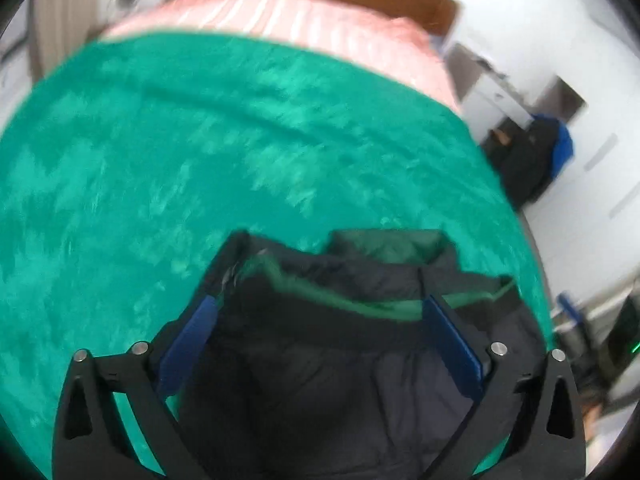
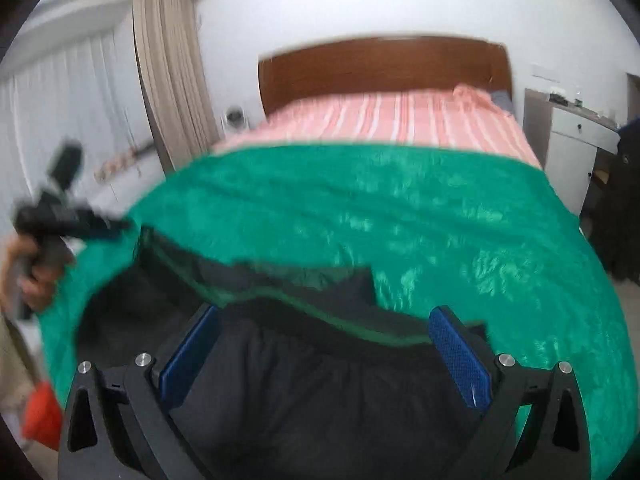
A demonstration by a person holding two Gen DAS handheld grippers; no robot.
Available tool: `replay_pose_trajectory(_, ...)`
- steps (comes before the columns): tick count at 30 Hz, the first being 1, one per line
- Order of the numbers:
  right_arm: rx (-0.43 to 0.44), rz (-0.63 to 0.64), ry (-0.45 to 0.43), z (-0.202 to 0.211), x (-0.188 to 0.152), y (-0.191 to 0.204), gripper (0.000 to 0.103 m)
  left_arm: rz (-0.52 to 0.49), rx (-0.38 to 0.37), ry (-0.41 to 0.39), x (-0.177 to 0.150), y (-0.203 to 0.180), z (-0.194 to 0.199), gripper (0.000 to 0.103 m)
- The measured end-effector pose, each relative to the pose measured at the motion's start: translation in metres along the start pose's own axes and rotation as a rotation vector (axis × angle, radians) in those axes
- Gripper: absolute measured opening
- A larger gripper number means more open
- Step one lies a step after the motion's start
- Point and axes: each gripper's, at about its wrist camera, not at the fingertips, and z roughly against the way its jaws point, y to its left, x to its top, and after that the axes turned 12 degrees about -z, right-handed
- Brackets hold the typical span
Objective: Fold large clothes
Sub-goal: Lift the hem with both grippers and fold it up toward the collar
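Observation:
A dark navy padded jacket (image 1: 320, 352) with a green lining edge lies on a green blanket (image 1: 200, 140) on the bed. My left gripper (image 1: 320, 308) is open, its blue pads (image 1: 192, 336) spread wide over the jacket's upper edge. In the right wrist view the same jacket (image 2: 320, 380) fills the bottom. My right gripper (image 2: 324, 320) is open too, fingers (image 2: 460, 356) apart above the jacket's green-trimmed edge. The left gripper (image 2: 72, 224), held in a hand, shows at the far left of that view, blurred.
A pink striped sheet (image 2: 400, 116) covers the head of the bed below a brown headboard (image 2: 380, 64). Beige curtains (image 2: 172, 80) hang on the left. A white desk (image 2: 576, 132) and a dark chair (image 1: 532, 160) stand to the right of the bed.

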Motion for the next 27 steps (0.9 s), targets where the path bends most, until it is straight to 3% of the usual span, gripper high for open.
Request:
replay_pose_trajectory(2, -0.104, -0.004, 0.113, -0.04, -0.019, -0.007, 0.102, 0.082, 0.036, 0.006, -0.01, 0.028, 0.002, 0.094)
replay_pose_trajectory(4, -0.145, -0.014, 0.137, -0.054, -0.033, -0.011, 0.102, 0.036, 0.028, -0.051, -0.023, 0.031, 0.018, 0.093)
replay_pose_trajectory(6, -0.089, -0.021, 0.075, -0.036, -0.034, -0.008, 0.102, -0.117, 0.012, -0.091, -0.037, 0.01, 0.032, 0.095)
replay_pose_trajectory(8, 0.016, -0.04, 0.087, -0.024, -0.029, -0.006, 0.102, -0.287, 0.011, -0.103, -0.055, -0.019, 0.035, 0.098)
replay_pose_trajectory(10, 0.101, -0.028, 0.196, -0.021, -0.025, -0.001, 0.102, -0.434, 0.055, -0.095, -0.077, -0.045, 0.02, 0.099)
replay_pose_trajectory(12, 0.07, 0.018, 0.33, -0.036, -0.031, 0.006, 0.102, -0.499, 0.163, -0.048, -0.088, -0.055, -0.011, 0.099)
replay_pose_trajectory(13, 0.03, 0.034, 0.344, -0.046, -0.034, 0.005, 0.099, -0.483, 0.264, 0.005, -0.092, -0.049, -0.039, 0.098)
replay_pose_trajectory(14, -0.029, 0.041, 0.326, -0.056, -0.037, 0.002, 0.092, -0.416, 0.298, 0.022, -0.093, -0.036, -0.055, 0.098)
replay_pose_trajectory(16, -0.115, -0.03, 0.259, -0.074, -0.037, -0.01, 0.091, -0.231, 0.287, -0.005, -0.087, -0.006, -0.067, 0.103)
replay_pose_trajectory(17, -0.163, -0.062, 0.232, -0.085, -0.037, -0.015, 0.091, -0.09, 0.282, -0.005, -0.082, 0.015, -0.072, 0.103)
replay_pose_trajectory(19, -0.22, -0.082, 0.208, -0.103, -0.037, -0.016, 0.094, 0.026, 0.263, 0.011, -0.079, 0.029, -0.073, 0.103)
replay_pose_trajectory(21, -0.234, -0.079, 0.218, -0.109, -0.035, -0.014, 0.096, 0.03, 0.285, 0.013, -0.079, 0.027, -0.064, 0.101)
replay_pose_trajectory(23, -0.22, -0.075, 0.22, -0.1, -0.033, -0.013, 0.095, -0.056, 0.328, -0.011, -0.08, 0.011, -0.043, 0.099)
replay_pose_trajectory(27, -0.075, -0.171, 0.098, -0.043, -0.019, -0.025, 0.096, -0.172, 0.319, -0.148, -0.074, -0.021, 0.004, 0.101)
